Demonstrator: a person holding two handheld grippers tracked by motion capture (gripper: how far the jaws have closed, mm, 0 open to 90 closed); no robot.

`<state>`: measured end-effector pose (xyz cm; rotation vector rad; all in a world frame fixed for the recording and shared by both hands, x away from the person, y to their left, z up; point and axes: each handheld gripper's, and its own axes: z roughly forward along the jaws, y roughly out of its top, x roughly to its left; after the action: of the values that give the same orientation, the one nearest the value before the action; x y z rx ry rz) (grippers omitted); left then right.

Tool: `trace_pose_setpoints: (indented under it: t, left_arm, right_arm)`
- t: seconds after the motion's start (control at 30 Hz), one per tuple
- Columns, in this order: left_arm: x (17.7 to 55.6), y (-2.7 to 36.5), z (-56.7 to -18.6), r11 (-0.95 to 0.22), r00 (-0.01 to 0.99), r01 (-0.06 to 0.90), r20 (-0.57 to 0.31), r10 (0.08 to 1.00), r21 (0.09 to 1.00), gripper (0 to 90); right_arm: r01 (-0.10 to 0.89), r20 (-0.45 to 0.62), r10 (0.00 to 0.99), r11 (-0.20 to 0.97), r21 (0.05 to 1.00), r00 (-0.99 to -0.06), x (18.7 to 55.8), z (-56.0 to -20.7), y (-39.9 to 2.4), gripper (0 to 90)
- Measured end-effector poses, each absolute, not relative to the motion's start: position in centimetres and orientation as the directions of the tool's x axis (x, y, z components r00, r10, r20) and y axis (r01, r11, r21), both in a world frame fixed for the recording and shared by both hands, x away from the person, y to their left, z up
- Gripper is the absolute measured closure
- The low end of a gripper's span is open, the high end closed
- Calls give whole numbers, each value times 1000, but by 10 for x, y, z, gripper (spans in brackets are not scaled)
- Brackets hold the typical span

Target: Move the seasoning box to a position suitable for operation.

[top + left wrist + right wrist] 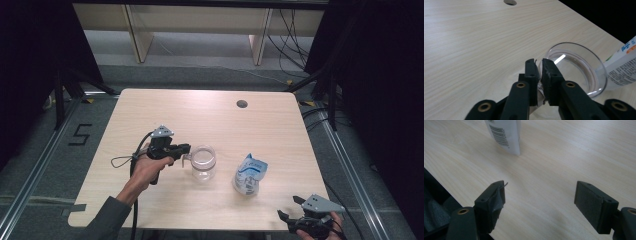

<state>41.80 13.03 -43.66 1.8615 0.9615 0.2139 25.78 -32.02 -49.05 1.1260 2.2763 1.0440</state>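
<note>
Clear glass jar [203,162], round and open-topped, sits upright mid-table on the pale wood-grain table [210,117]. Your left gripper [186,148] is at its left side; in the left gripper view [538,75] the black jaws are nearly together with a slim gap, straddling the jar's near rim [539,86]. Can't tell if the pads are pressing the glass. Right of the jar, well apart, stands a white-and-blue printed pouch [249,173]. Your right gripper [290,207] hovers at the table's near right corner, jaws spread wide, nothing between them [540,197], pointed toward the pouch [504,135].
</note>
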Motion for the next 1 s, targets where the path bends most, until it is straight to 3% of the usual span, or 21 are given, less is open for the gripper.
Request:
trace_pose_setpoints:
  t: [0.2,0.37,0.53,0.8,1.0]
  left_arm:
    - [407,148,-432,-112,688,456,-270,674,883,625]
    - [395,161,-442,-154,704,424,-218,676,892,549]
    - [391,168,-461,-156,702,405,-197,684,901,513]
    - [391,156,-478,-304,738,354,-65,671,884,501]
    - [396,150,-487,-310,726,362,-58,685,879,515]
  right_arm:
    - [509,-12,801,393,766,-599,257,-491,-321,257]
    - [514,-2,795,395,762,-607,257,-491,-319,257]
    - [531,10,806,380,758,-592,255,-491,-319,257]
    - [529,12,805,379,759,-594,255,-491,-318,257]
    - [500,-25,790,412,762,-613,257,-491,-319,257]
